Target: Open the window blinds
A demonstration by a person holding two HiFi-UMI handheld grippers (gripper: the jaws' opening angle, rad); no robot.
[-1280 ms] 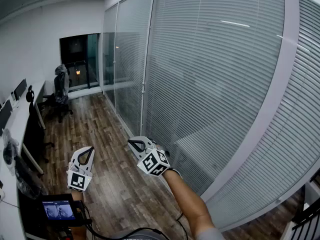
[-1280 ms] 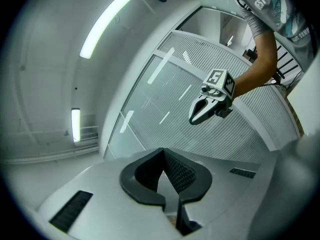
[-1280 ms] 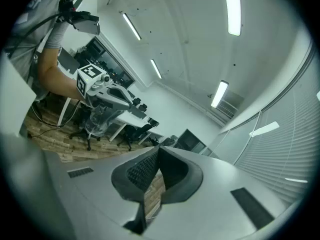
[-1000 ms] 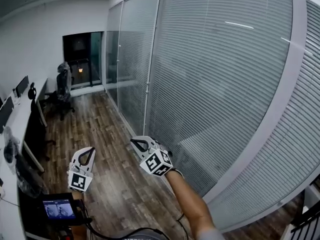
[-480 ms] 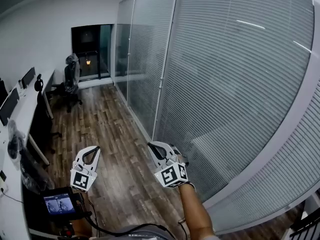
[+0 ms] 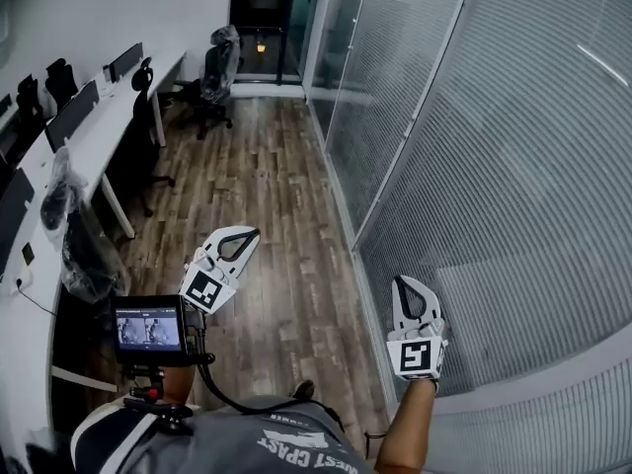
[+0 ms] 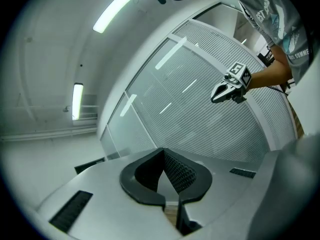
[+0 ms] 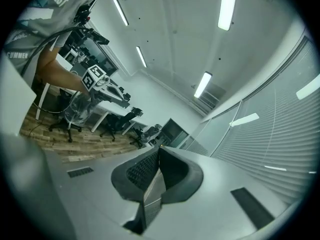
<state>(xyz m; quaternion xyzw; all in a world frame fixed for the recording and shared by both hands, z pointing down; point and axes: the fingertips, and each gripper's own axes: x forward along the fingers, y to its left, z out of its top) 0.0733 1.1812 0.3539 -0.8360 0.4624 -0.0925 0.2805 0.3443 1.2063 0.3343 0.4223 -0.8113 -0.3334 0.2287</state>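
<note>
Closed white slatted blinds (image 6: 523,156) cover the glass wall along the right of the head view, behind grey frame posts (image 6: 413,117). My right gripper (image 6: 402,280) is shut and empty, held upright just left of the blinds near their lower edge, not touching them. My left gripper (image 6: 255,232) is shut and empty too, out over the wooden floor and pointing toward the glass wall. From the left gripper view, the shut left gripper (image 7: 164,152) faces the blinds (image 7: 200,119), with the right gripper (image 7: 226,89) ahead. The right gripper view shows the shut right gripper (image 8: 159,151), the blinds (image 8: 280,134) and the left gripper (image 8: 106,83).
A row of white desks (image 6: 99,117) with monitors and office chairs (image 6: 215,67) runs along the left. A chair under plastic wrap (image 6: 77,235) stands near me. A small screen on a rig (image 6: 148,329) hangs at my chest. A dark doorway (image 6: 269,18) ends the corridor.
The head view has swung left and down. The right gripper has shifted right and lower, closer to the blinds; the left gripper has moved up and right. Both stay shut.
</note>
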